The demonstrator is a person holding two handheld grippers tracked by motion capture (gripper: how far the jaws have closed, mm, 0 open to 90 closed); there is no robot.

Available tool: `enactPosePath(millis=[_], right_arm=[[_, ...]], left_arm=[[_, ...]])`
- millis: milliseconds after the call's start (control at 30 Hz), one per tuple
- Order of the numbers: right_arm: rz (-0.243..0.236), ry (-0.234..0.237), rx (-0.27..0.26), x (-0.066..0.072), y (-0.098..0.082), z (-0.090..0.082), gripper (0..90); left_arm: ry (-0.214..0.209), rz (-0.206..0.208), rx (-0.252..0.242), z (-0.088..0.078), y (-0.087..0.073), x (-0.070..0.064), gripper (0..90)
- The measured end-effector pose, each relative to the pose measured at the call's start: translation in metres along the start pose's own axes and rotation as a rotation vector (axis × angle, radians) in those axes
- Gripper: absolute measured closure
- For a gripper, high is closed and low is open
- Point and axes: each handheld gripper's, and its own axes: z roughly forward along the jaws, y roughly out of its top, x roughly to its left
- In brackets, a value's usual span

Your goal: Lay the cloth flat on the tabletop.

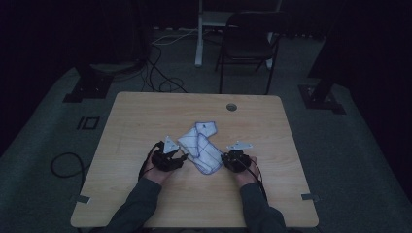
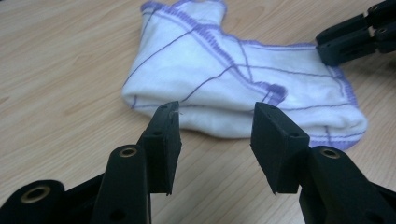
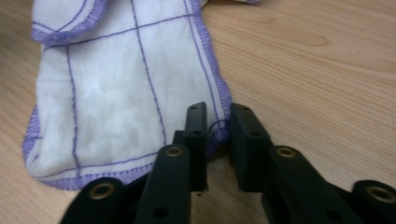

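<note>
Low over the table [image 1: 145, 121], right tool [image 3: 218, 127] pinches cloth [image 3: 116, 84].

My table [image 1: 145, 116]: light wood top, rounded corners, grain running left to right. Small round grommet [image 1: 231, 107] set in far edge, right of centre. White cloth [image 1: 201, 147] with purple stitched border and grid lines lies crumpled and folded near middle, toward my side, flat on wood.
</note>
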Motion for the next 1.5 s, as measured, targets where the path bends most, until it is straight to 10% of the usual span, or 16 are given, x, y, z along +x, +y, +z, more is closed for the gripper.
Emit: enactPosePath(millis=[933, 1233, 1500], right_arm=[[-0.019, 0.008, -0.025, 0.004, -0.005, -0.001, 86.8], [-0.019, 0.008, -0.027, 0.003, -0.006, -0.002, 86.8], [-0.020, 0.008, -0.026, 0.003, -0.006, -0.002, 86.7]], left_arm=[[-0.002, 0.155, 0.064, 0.047, 0.023, -0.040, 48.1], [0.049, 0.129, 0.077, 0.040, 0.028, -0.030, 88.4], [0.032, 0.127, 0.053, 0.031, 0.035, -0.028, 89.0]])
